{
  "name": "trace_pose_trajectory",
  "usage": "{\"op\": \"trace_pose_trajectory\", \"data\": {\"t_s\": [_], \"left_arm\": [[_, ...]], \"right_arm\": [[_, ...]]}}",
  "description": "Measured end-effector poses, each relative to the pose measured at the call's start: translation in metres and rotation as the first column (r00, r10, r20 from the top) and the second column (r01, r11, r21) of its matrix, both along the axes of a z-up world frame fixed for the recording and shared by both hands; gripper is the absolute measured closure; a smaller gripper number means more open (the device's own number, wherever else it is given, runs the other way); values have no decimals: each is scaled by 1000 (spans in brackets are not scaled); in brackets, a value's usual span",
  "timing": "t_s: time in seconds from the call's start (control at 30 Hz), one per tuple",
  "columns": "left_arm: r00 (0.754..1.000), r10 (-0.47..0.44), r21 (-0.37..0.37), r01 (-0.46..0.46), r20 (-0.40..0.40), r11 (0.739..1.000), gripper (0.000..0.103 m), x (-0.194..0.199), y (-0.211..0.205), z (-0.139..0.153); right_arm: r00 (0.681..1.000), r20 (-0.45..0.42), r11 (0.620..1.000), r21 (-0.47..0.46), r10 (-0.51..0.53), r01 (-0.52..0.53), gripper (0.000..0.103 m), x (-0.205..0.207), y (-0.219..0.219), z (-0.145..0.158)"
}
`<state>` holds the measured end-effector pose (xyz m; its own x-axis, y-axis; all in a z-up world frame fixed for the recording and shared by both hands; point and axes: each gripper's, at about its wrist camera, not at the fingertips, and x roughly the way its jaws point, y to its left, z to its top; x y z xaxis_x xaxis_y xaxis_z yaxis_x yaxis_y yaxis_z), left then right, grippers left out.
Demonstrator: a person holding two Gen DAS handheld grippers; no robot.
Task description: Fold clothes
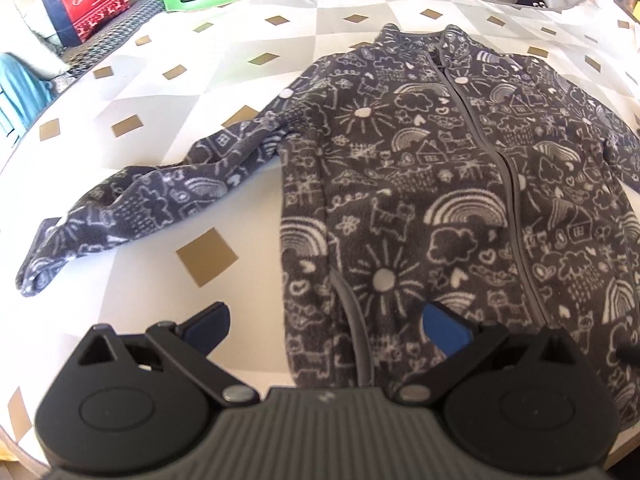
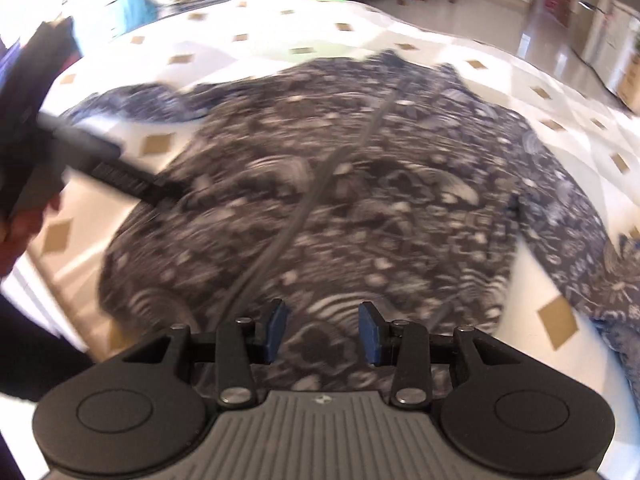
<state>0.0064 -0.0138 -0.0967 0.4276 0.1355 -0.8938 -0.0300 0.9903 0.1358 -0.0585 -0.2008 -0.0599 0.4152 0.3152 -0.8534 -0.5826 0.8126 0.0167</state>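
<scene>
Folding looks barely started: the fleece jacket (image 1: 460, 184) lies flat, zipped, face up in the middle of the table (image 1: 120, 184), both sleeves out. Left sleeve (image 1: 132, 208), mid-left in the left view, is soft, rumpled, doodle-printed. Left tongs (image 1: 326, 326) gape wide and empty at the hem; right tongs (image 2: 323, 330) hang half-spread, nothing pinched. I'd fold a sleeve inward next.

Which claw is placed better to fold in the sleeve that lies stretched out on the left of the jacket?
Probably the left claw: open, at the jacket's bottom left edge, the sleeve just beside it. The right claw hangs over the jacket's middle.
</scene>
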Motion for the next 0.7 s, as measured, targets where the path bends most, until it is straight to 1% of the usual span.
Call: {"op": "trace_pose_trajectory", "data": {"t_s": [0.07,0.17,0.23,0.33,0.43,0.53,0.6,0.67,0.7], "left_arm": [[1000,24,15,-24,2,1000,0,-4,2,2],[998,70,1,-70,1,998,0,-12,5,3],[997,83,-12,-83,1,996,0,-17,4,4],[996,90,-17,-90,21,996,0,-26,3,8],[994,98,-10,-98,37,995,0,-33,2,11],[993,109,-25,-108,38,994,0,-36,3,11],[993,116,-35,-114,35,993,0,-38,4,11],[992,121,-32,-120,38,992,0,-39,6,11],[991,125,-34,-123,40,992,0,-40,7,12]], "right_arm": [[997,6,997,-9,71,-71,66,-20,14,-2],[988,-6,988,-22,155,-155,66,-45,33,-11],[979,-7,978,-45,204,-204,66,-59,44,-18],[964,1,962,-69,264,-264,66,-77,55,-26],[958,26,954,-105,286,-282,66,-85,64,-37],[955,30,948,-126,296,-291,65,-89,71,-47],[944,60,937,-157,324,-312,65,-93,74,-51],[944,81,939,-160,319,-304,65,-92,75,-51],[949,75,944,-153,307,-293,65,-88,75,-51]]}}
